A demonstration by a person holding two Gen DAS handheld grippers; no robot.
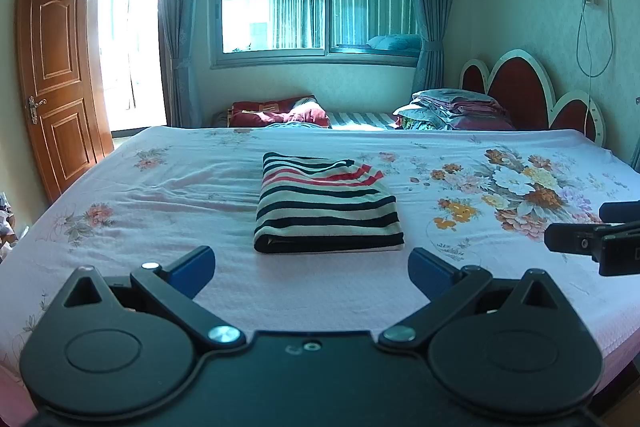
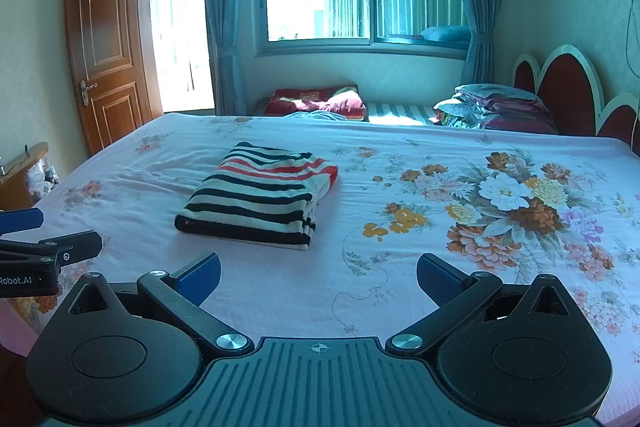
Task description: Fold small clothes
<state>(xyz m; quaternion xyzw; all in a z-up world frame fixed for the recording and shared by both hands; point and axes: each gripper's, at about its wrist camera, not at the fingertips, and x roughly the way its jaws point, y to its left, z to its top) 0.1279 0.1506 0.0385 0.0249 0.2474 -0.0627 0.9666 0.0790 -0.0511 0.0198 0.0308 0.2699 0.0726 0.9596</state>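
Striped knit, black, white and red, your folded garment (image 1: 326, 205) lies as a neat rectangle mid-bed on the floral bedsheet (image 1: 520, 187). Your left tongs (image 1: 311, 267) and right tongs (image 2: 319, 277) both gape wide, holding nothing, near the garment but clear of it. The red-striped upper layer sits slightly askew; catch it on a pad and the stack could slide open, I judge. What kind of garment it is stays hidden inside the folds, and the bed's near edge is cut off.
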